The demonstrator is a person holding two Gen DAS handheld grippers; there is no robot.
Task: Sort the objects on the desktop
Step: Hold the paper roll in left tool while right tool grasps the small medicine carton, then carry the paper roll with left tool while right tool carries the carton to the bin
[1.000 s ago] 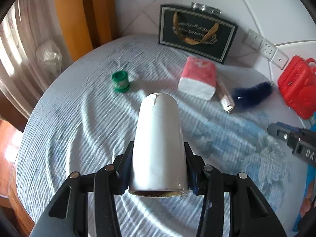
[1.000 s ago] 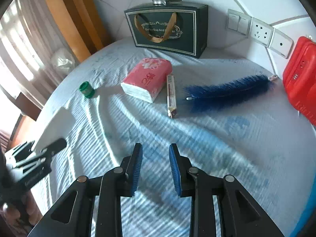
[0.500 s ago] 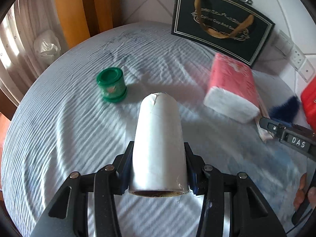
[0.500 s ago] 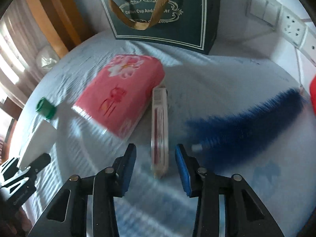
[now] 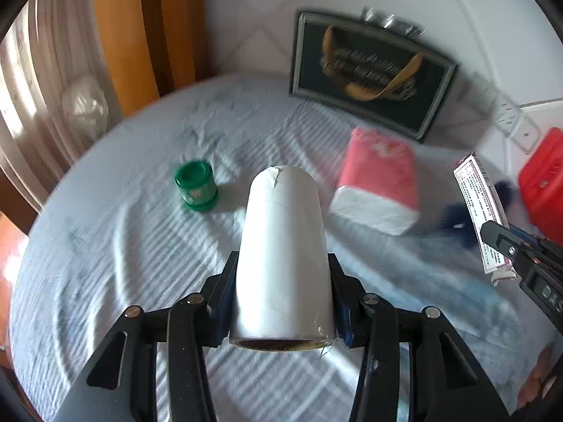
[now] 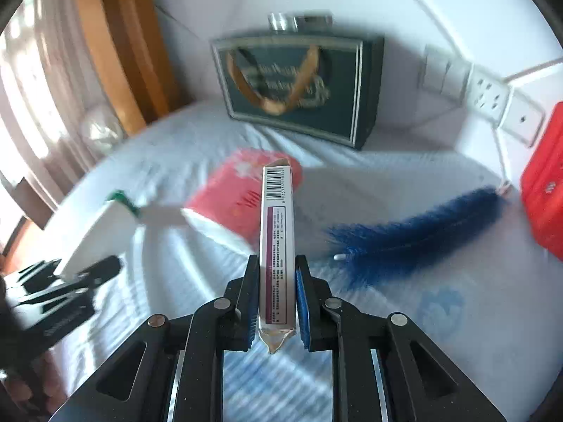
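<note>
My left gripper (image 5: 283,302) is clamped on a white cylindrical roll with a brown cardboard core (image 5: 283,246), its pads pressing both sides near the roll's lower end, so the roll points forward over the table covered in pale blue wrinkled cloth (image 5: 123,246). My right gripper (image 6: 275,288) has just been closing, and its blue pads now pinch a long, flat white packet printed with a barcode and small text (image 6: 276,235); the packet stands up between the jaws, lifted clear of the cloth.

On the table, a small green round jar (image 5: 195,185) sits to the left of the roll. A pink-and-white soft pack of tissues (image 5: 378,190) lies beyond it to the right, and a fluffy dark blue brush (image 6: 415,232) lies to the right of that, near a red plastic case (image 6: 543,183) at the edge. A dark green paper gift bag with tan handles (image 6: 299,91) stands at the back against the white wall.
</note>
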